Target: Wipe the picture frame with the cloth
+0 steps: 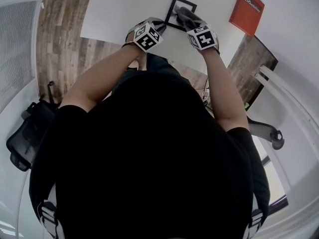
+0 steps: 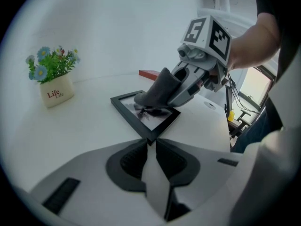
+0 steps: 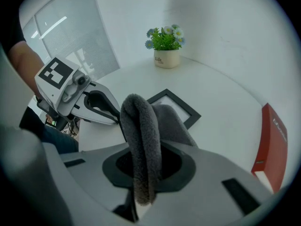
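Observation:
A black picture frame (image 1: 179,6) lies flat on the white table (image 1: 119,9). My left gripper (image 2: 151,142) is shut, its tips pinching the near corner of the frame (image 2: 123,103). My right gripper (image 3: 146,147) is shut on a folded dark grey cloth (image 3: 136,121). In the left gripper view the cloth (image 2: 157,91) hangs from the right gripper (image 2: 188,86) and rests on the frame's glass. In the head view the left gripper (image 1: 160,29) is at the frame's near left corner. The right gripper (image 1: 187,21) is over its near right part with the cloth (image 1: 185,15).
A small pot of blue and white flowers (image 3: 166,44) stands at the table's far side. A red book (image 3: 273,142) lies to the right of the frame, near the edge. An office chair (image 1: 25,133) stands to my left on the wooden floor.

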A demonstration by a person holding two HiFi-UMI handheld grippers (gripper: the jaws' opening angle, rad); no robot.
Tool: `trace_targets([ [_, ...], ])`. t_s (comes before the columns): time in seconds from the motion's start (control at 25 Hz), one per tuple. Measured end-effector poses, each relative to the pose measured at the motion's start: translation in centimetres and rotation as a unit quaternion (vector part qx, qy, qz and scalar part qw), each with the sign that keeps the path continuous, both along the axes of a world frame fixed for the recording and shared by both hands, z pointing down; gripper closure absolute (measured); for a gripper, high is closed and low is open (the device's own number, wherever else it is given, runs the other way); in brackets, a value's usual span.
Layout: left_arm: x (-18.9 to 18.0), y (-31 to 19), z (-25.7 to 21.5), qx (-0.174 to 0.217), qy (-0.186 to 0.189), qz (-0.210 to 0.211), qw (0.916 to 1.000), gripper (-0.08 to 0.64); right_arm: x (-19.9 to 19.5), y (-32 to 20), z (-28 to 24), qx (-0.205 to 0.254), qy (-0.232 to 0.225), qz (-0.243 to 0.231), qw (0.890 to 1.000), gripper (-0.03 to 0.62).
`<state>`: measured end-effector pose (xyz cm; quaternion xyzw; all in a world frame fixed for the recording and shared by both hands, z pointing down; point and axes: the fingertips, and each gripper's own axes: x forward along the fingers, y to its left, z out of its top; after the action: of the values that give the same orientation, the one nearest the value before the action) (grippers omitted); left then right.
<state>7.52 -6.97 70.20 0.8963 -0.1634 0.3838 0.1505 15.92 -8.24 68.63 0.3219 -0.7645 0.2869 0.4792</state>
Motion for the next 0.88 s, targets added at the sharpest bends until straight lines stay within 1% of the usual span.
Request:
trace_targets([
  [0.24, 0.0, 0.1, 0.0, -0.001, 0.000, -0.001, 1.0000, 0.497, -0.6, 1.9, -0.1, -0.003, -0.013, 0.012, 1.000, 0.545],
  [0.4, 0.0, 0.0, -0.1, -0.001, -0.001, -0.001, 1.0000, 0.499, -0.9, 3.0, -0.1, -0.004, -0.012, 0.005, 1.000, 0.545],
  [0.64, 0.1, 0.1, -0.2, 0.000, -0.001, -0.001, 1.0000, 0.500, -1.0, 3.9, -0.2, -0.006, -0.019, 0.012, 1.000, 0.545],
  [0.88, 0.1, 0.1, -0.2, 0.001, -0.002, -0.001, 1.0000, 0.500, -1.3, 4.8, -0.1, -0.011, -0.023, 0.005, 1.000, 0.545],
])
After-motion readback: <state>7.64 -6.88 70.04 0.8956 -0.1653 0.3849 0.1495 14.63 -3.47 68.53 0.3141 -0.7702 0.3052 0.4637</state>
